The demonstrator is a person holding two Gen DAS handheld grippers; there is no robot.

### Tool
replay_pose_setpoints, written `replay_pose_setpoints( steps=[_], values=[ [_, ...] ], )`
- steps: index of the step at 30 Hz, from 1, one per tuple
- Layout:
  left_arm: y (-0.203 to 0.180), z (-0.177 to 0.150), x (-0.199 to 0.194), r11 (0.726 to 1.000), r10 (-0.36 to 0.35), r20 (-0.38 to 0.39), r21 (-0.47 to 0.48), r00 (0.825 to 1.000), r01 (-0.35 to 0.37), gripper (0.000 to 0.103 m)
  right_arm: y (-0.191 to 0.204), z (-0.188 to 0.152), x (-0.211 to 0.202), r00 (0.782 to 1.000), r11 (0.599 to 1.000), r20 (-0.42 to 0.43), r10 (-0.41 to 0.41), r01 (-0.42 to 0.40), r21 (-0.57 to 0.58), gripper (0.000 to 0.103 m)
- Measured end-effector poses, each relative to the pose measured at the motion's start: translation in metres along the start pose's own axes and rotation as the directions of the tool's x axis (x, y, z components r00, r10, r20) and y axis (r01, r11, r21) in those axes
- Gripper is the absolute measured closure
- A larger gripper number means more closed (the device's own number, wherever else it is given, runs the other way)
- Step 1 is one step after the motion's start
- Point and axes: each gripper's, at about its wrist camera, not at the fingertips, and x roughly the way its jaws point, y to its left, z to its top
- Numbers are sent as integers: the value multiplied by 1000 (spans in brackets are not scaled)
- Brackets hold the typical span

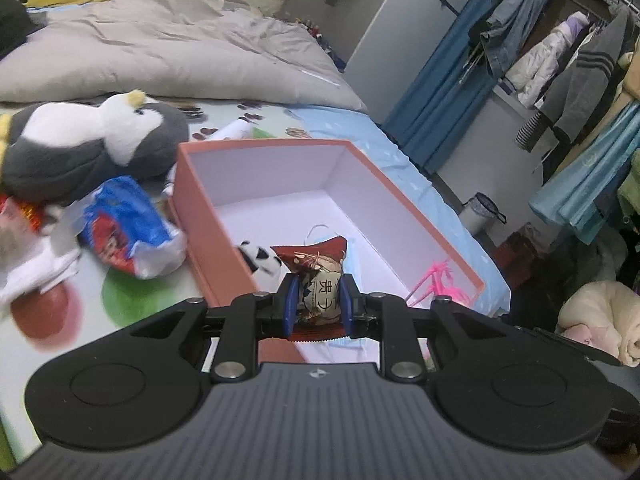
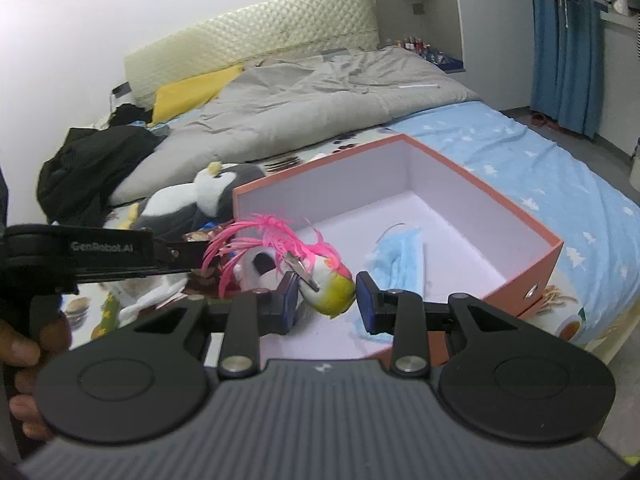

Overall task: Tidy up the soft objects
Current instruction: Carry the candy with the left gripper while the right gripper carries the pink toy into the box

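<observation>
Over the open pink box on the bed, the left gripper pinched a red snack packet, while the right gripper clasped a pink-feathered toy.

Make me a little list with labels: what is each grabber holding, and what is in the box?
left gripper: shut on red crinkly snack packet
right gripper: shut on pink-feathered bird toy
orange cardboard box: open, white inside
in box: blue face mask
beside box: grey-and-white plush penguin
</observation>
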Motion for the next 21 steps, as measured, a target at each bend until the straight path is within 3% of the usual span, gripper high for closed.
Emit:
replay_pose_setpoints(
  steps=[9, 15, 21],
  values=[
    [1, 53, 64, 1000, 6, -91, 9, 996, -5, 77, -31, 33, 61, 995, 999, -93, -35, 38, 35, 68],
    [3, 79, 102, 999, 35, -229, 32, 973, -29, 77, -50, 43, 91, 983, 997, -183, -4, 19, 81, 68],
    [-6, 91, 118, 994, 73, -248, 96, 966, -51, 77, -64, 45, 111, 970, 995, -241, -23, 47, 94, 67]
  ],
)
